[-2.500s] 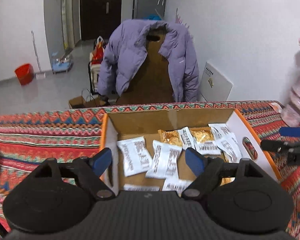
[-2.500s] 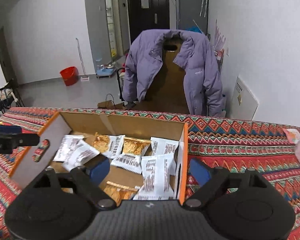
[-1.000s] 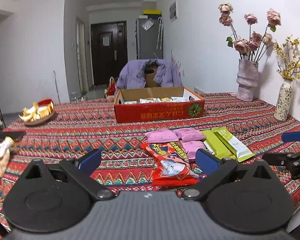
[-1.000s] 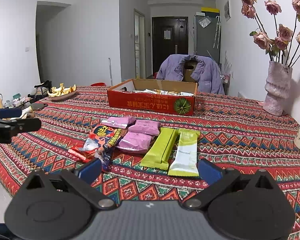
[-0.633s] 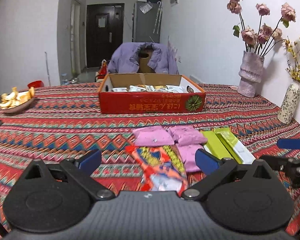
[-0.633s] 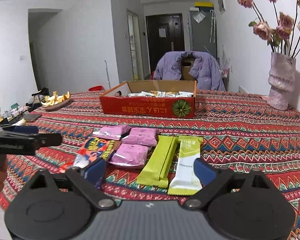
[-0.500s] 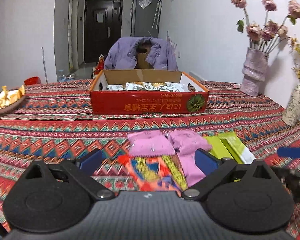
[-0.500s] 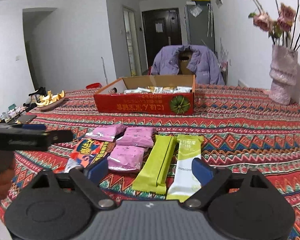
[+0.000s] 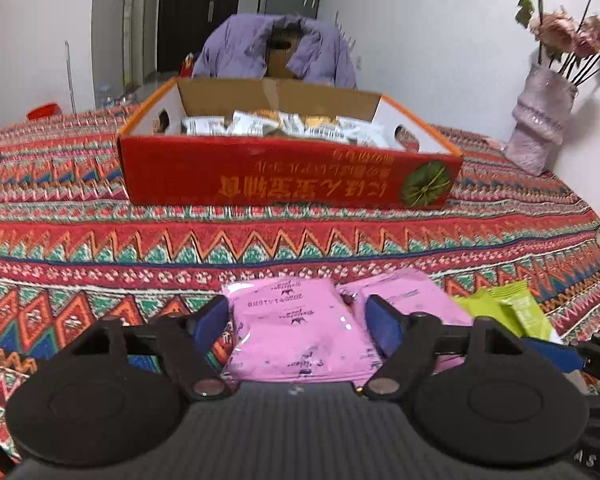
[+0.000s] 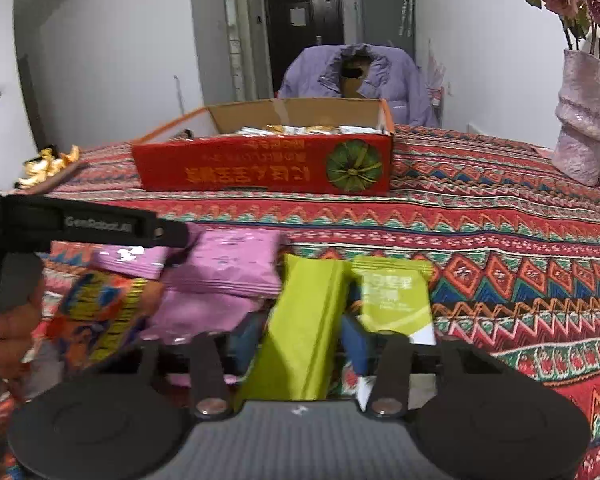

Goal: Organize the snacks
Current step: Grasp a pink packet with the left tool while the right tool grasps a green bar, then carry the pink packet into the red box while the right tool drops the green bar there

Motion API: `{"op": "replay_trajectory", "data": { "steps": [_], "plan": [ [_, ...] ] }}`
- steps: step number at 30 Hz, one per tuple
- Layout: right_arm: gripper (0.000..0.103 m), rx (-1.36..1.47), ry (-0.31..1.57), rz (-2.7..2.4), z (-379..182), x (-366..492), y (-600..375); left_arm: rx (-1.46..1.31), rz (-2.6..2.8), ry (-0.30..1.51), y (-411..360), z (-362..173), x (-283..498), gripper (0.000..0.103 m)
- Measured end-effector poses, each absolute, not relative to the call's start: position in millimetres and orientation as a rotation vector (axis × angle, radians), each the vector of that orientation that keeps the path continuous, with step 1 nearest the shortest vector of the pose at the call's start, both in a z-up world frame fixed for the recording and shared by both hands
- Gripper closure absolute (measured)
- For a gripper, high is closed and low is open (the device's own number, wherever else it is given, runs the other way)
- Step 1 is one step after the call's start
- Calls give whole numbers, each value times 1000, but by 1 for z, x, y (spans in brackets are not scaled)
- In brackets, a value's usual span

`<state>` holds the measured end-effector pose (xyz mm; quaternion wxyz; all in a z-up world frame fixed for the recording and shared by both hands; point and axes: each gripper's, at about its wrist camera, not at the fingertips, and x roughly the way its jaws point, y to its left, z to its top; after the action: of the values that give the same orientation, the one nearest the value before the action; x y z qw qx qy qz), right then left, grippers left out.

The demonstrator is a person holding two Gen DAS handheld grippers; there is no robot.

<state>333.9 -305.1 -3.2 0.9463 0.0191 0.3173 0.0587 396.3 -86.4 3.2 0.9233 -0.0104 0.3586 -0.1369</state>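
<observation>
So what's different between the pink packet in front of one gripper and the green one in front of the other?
The pink packet is wide, squarish and puffy; the green packet is long, narrow and flatter. The pink one sits between the left gripper's fingers, the green one between the right gripper's. The pink one shows small dark print, while the green one looks plain. Both lie on the patterned tablecloth, and neither is in the red box yet.

left hand-held gripper (image 9: 296,320): fingers astride pink snack packet (image 9: 300,330)
red box (image 9: 288,176): beyond, on worktop (image 9: 100,240)
</observation>
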Motion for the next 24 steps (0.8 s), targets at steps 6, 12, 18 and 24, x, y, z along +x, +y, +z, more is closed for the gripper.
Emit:
{"op": "replay_trajectory", "data": {
  "steps": [6, 12, 18, 24],
  "plan": [
    [66, 12, 648, 126, -6, 341, -304, -25, -283, 751, -87, -1, 402, 35],
    [71, 56, 646, 147, -2, 340, -311, -43, -265, 731, -81, 8, 395, 39],
    [71, 76, 582, 142, 15, 314, -312, -44, -260, 657, -66, 38, 359, 39],
    [71, 118, 507, 158, 41, 273, -317, -66, -246, 580, -44, 71, 300, 39]
  ]
}}
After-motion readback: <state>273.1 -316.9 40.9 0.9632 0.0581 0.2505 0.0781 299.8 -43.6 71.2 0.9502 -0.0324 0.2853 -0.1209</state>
